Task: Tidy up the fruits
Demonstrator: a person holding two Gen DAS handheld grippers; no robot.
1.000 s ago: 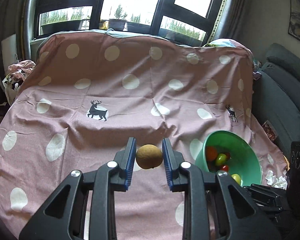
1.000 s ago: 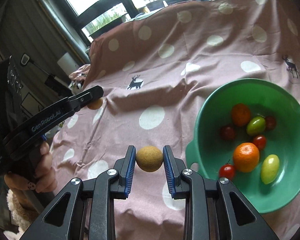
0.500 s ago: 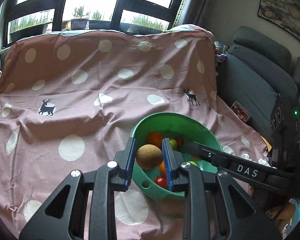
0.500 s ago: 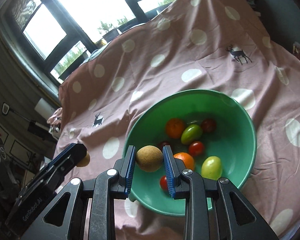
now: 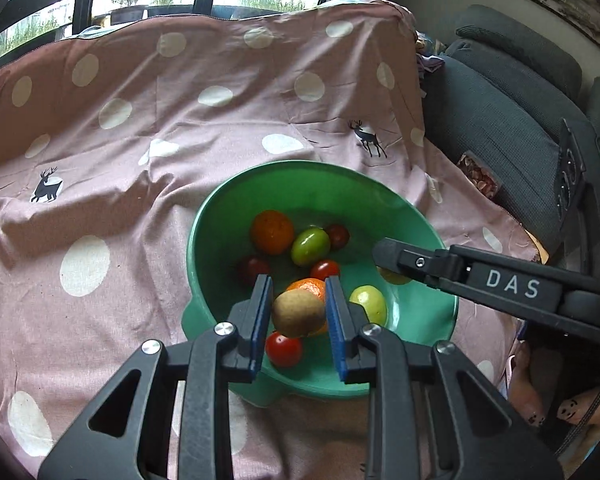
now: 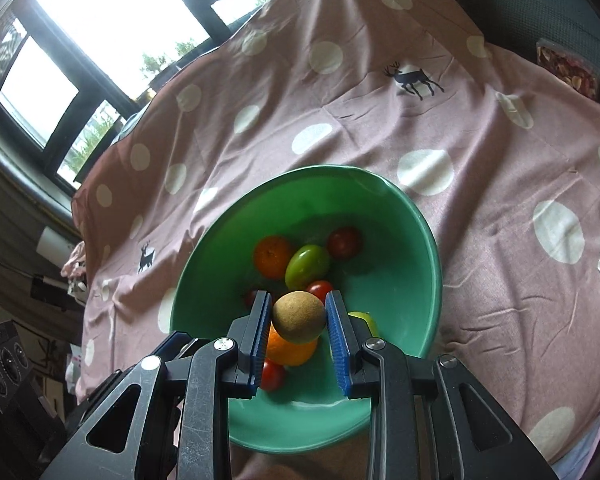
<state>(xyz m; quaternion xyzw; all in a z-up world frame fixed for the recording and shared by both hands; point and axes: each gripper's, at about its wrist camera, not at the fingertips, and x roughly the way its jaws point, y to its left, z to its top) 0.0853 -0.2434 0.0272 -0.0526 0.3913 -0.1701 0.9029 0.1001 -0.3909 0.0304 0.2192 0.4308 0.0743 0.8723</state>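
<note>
Both wrist views: my left hand-held gripper (image 5: 298, 314) grasps a brown kiwi (image 5: 298, 313) above the green bowl (image 5: 424, 312); my right hand-held gripper (image 6: 298, 316) grasps a second kiwi (image 6: 299, 317) over it too, on the spotted pink cloth (image 5: 140, 128).

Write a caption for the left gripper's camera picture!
Left gripper holds a brown fruit over the green bowl.

Fruits (image 5: 311, 245) lie in the bowl (image 5: 424, 308) on the cloth (image 5: 120, 208).

Orange (image 5: 309, 286) half hidden behind held fruit; right claw (image 5: 388, 258) tip covers yellowish fruit (image 5: 396, 278).
</note>
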